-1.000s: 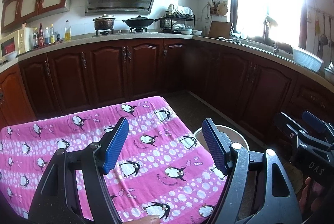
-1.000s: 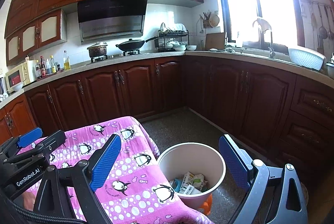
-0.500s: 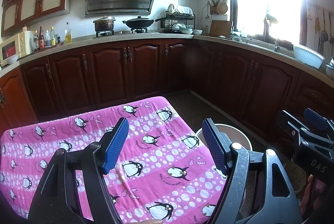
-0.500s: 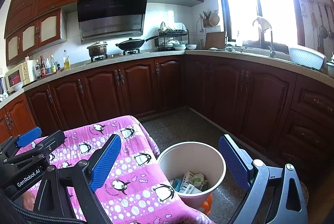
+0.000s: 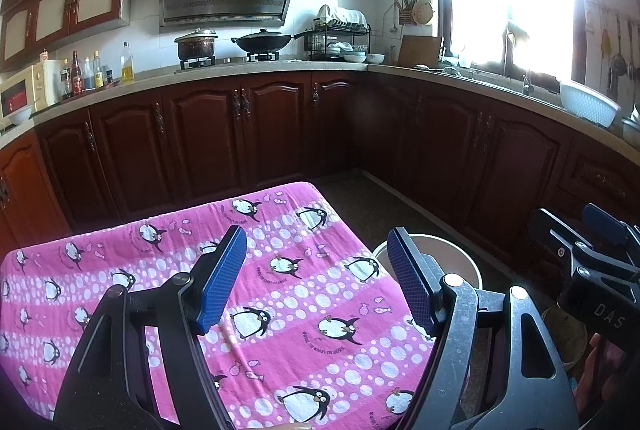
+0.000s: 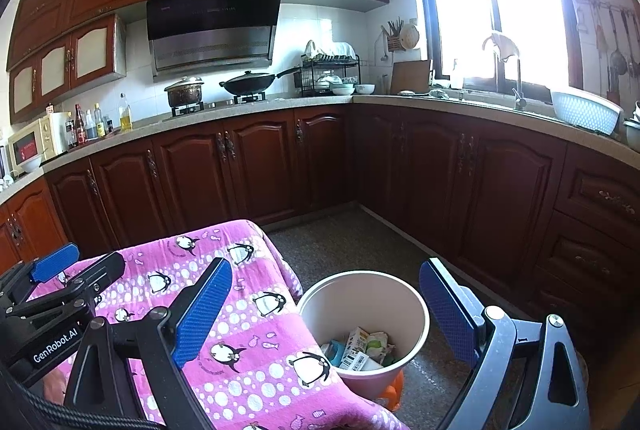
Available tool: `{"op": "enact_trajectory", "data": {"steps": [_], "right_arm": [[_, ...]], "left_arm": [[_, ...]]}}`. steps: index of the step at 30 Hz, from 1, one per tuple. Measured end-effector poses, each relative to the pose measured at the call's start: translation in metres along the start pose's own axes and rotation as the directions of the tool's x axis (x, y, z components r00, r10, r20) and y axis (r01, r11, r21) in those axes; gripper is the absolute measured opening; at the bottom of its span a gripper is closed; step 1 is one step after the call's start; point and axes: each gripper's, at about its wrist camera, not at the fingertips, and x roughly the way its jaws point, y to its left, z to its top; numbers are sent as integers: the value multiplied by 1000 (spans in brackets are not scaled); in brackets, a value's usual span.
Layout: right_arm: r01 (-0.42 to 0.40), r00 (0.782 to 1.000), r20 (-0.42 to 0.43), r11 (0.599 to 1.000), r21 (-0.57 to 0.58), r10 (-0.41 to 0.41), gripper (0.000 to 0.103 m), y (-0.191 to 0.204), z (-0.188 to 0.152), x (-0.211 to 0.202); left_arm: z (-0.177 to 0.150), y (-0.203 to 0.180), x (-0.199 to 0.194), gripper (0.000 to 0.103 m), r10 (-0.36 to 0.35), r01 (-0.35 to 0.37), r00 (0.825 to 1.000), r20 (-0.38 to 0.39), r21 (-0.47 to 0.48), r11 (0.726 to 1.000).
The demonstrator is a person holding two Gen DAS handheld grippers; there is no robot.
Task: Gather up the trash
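Note:
A round cream waste bin (image 6: 362,326) stands on the floor at the right of a table under a pink penguin-print cloth (image 6: 240,310). Small cartons and wrappers (image 6: 360,348) lie in the bin's bottom. My right gripper (image 6: 326,306) hangs open above the bin's near rim, nothing between its blue pads. My left gripper (image 5: 316,270) is open over the pink cloth (image 5: 280,290), empty too; the bin's rim (image 5: 460,250) shows past its right finger. Each gripper appears at the edge of the other's view.
Dark wooden cabinets (image 6: 260,169) run around the room under a stone worktop. A pot (image 6: 185,91) and a wok (image 6: 250,82) sit on the hob, a white basket (image 6: 586,109) by the sink. An orange object (image 6: 390,388) lies under the bin. Speckled floor (image 6: 352,242) stretches ahead.
The left wrist view has tilted slightly, so the cloth sits a little lower in it. Both grippers stay open and empty, and the right view is unchanged.

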Motion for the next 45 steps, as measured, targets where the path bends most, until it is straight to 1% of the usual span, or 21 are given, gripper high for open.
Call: {"op": "enact_trajectory", "data": {"steps": [37, 45], "right_arm": [[3, 1000, -15, 1000, 10, -3, 93, -3, -3, 3], [7, 1000, -31, 1000, 9, -6, 93, -1, -8, 7]], "left_arm": [[-4, -1, 2, 72, -7, 7, 1000, -7, 16, 1000], [-10, 3, 8, 72, -39, 39, 999, -18, 19, 999]]}}
